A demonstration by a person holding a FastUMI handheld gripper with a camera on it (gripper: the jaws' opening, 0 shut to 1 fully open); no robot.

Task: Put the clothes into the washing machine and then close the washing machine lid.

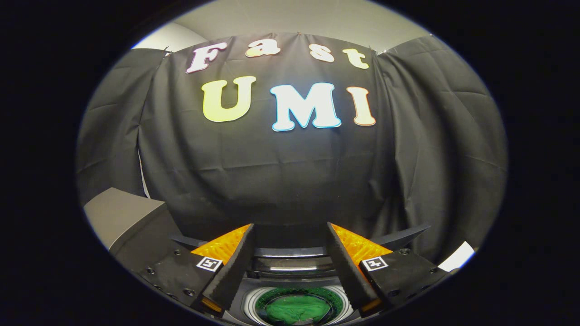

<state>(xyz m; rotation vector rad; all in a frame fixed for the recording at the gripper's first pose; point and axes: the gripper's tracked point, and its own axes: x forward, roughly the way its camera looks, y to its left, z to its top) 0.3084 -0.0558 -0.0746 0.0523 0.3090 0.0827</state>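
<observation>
My gripper point(290, 231) is held high and stands open, with nothing between its fingers. Below them I look down into the washing machine point(253, 304), whose round white-rimmed drum opening shows between the finger bases. A green garment point(297, 309) lies inside the drum. Just beyond the opening, the dark raised lid point(290, 261) stands up at the back of the machine, so the machine is open.
A grey box-like unit point(120, 213) stands left of the machine against the black cloth wall. A white object's corner point(457, 257) shows to the right of the right finger. The cloth wall rises close behind the machine.
</observation>
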